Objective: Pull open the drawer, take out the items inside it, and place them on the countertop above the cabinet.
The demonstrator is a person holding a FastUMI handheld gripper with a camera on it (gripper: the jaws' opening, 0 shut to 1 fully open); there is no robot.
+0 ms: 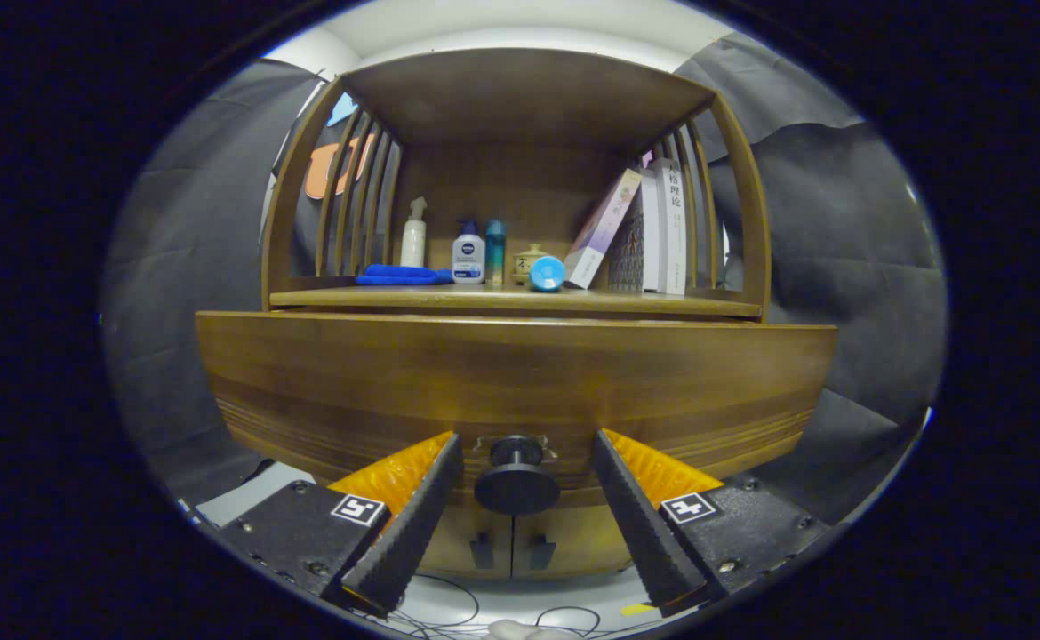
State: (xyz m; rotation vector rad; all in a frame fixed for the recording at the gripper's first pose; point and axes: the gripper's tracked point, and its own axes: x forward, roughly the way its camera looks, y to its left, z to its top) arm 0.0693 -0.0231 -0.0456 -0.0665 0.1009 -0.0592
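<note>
My tongs (527, 444) stand wide apart, one finger on each side of the drawer knob (516, 476); neither finger touches it, and nothing is held. The knob is a dark round pull with a metal backplate, sitting centred between the fingers on the drawer front (511, 382), a broad wooden panel that bulges toward me.

Above the drawer is the worktop (511, 300), under a slatted wooden hutch. On it, from one side to the other: a folded blue cloth (400, 276), a white pump bottle (413, 236), a white bottle with a blue cap (468, 253), a teal tube (495, 252), a small lidded pot (531, 260), a blue round cap (547, 273) and leaning books (640, 231).

The drawer's contents are hidden behind its front. Below the knob I see two small dark cabinet handles (511, 551), and thin cables on the floor (520, 613).
</note>
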